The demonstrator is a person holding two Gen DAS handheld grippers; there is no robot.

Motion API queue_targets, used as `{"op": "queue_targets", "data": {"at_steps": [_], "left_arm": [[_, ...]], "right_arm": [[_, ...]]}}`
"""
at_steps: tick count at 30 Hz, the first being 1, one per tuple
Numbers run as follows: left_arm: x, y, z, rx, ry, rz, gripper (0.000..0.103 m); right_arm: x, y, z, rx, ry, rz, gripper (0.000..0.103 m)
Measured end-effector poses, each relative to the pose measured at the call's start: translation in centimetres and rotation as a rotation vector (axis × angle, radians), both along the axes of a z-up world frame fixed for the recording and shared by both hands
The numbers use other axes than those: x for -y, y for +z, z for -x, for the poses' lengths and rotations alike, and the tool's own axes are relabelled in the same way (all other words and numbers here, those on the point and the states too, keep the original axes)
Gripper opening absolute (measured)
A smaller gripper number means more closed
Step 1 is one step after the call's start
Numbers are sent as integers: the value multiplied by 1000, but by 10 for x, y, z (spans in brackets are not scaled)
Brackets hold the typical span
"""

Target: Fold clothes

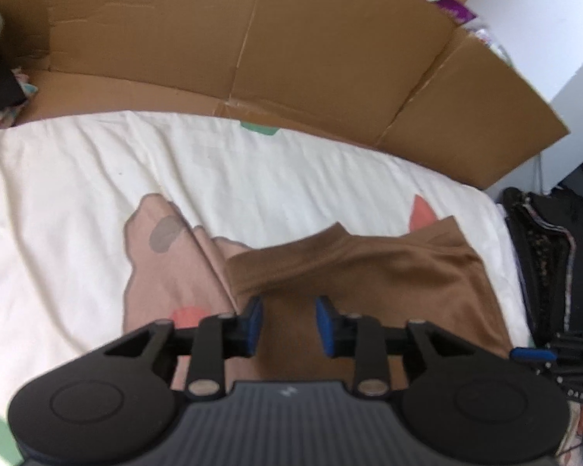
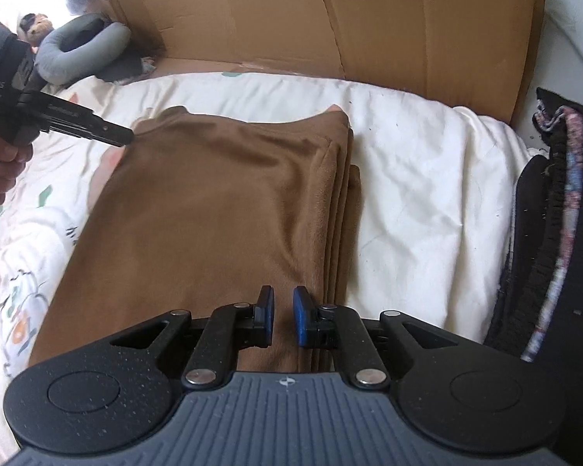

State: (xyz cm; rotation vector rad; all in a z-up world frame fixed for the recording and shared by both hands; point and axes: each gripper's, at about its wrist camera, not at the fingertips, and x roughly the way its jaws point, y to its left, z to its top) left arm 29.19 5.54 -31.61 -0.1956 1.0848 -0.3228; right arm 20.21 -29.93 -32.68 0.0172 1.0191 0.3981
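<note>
The brown garment [image 2: 213, 209] lies folded on the white bed sheet [image 2: 416, 178], its layered edges stacked along the right side. Its near end is hidden beneath the right hand-held gripper [image 2: 283, 318], whose jaws stand narrowly apart above the cloth; nothing is seen clamped between them. The left hand-held gripper [image 1: 289, 324] has its jaws moderately apart over the garment's left edge, pads clear of the fabric. In the right wrist view, the hand [image 2: 0, 167] holding it is cut off by the frame edge. A cardboard panel [image 1: 252, 39] stands behind the bed. Dark items [image 2: 555, 213] at the right are hard to identify.
</note>
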Motion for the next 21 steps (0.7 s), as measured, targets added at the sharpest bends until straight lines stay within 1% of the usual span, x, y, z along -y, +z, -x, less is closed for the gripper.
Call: {"op": "queue_targets", "data": {"at_steps": [3, 5, 7, 10, 14, 18, 21], "left_arm": [[-6, 8, 19, -13, 19, 16, 38], [-9, 8, 33, -36, 38, 35, 40], [-10, 4, 50, -63, 70, 59, 40], [-9, -10, 75, -125, 115, 86, 39], [-1, -26, 107, -196, 113, 96, 39], [4, -33, 132, -249, 116, 122, 38], [4, -36, 148, -294, 136, 155, 38]], "right_arm": [[9, 8, 6, -10, -22, -3, 21], [14, 10, 11, -26, -41, -16, 33], [15, 10, 17, -35, -45, -10, 37], [15, 5, 22, -66, -43, -7, 37], [15, -4, 27, -101, -48, 14, 37], [16, -10, 33, -129, -40, 32, 37], [19, -15, 39, -150, -48, 39, 37]]}}
